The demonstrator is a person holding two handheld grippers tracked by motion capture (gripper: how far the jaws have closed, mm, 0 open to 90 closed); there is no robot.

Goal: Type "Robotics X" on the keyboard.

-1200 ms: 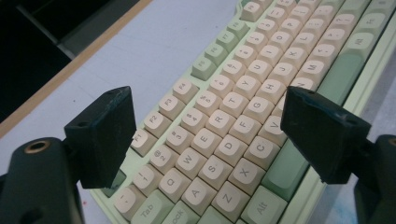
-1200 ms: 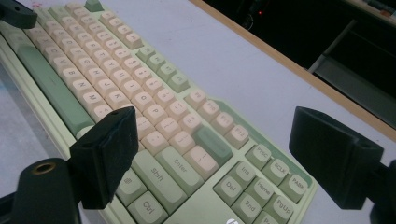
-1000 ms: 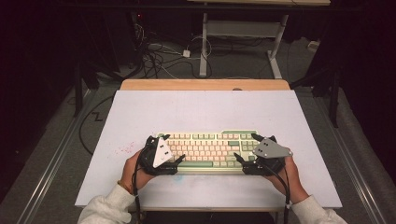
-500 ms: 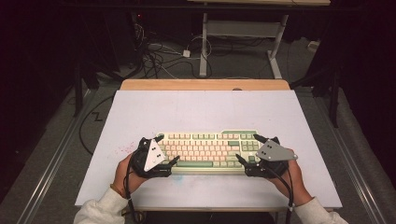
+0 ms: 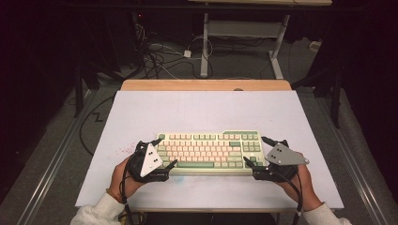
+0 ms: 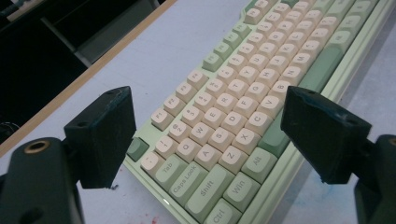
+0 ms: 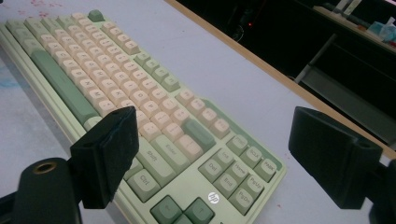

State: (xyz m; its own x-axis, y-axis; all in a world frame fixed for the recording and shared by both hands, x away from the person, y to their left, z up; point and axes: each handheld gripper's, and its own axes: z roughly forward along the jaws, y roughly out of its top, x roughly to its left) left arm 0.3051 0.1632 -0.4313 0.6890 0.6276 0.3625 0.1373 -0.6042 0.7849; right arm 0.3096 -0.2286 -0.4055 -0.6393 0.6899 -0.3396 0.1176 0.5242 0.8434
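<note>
A pale green keyboard [image 5: 209, 151] with cream and green keys lies flat on the white table top [image 5: 206, 112], near the front edge. My left gripper [image 5: 165, 151] is open at the keyboard's left end, its jaws spread on either side of that end. In the left gripper view the keyboard [image 6: 261, 70] runs away between the wide-apart jaws of this gripper [image 6: 212, 135]. My right gripper [image 5: 256, 150] is open at the right end in the same way. In the right gripper view the arrow-key corner of the keyboard [image 7: 93, 60] sits between the jaws of that gripper [image 7: 222, 154]. Neither holds anything.
A wooden strip [image 5: 206, 85] borders the table's far edge. Faint red specks [image 5: 123, 151] and a bluish smear mark the board near the keyboard. Behind the table, cables [image 5: 159, 54] lie on the floor beside the white legs of another table [image 5: 204, 47].
Both grippers have drawn slightly outward and back toward the person, off the keyboard's ends. The keyboard has stayed where it was.
</note>
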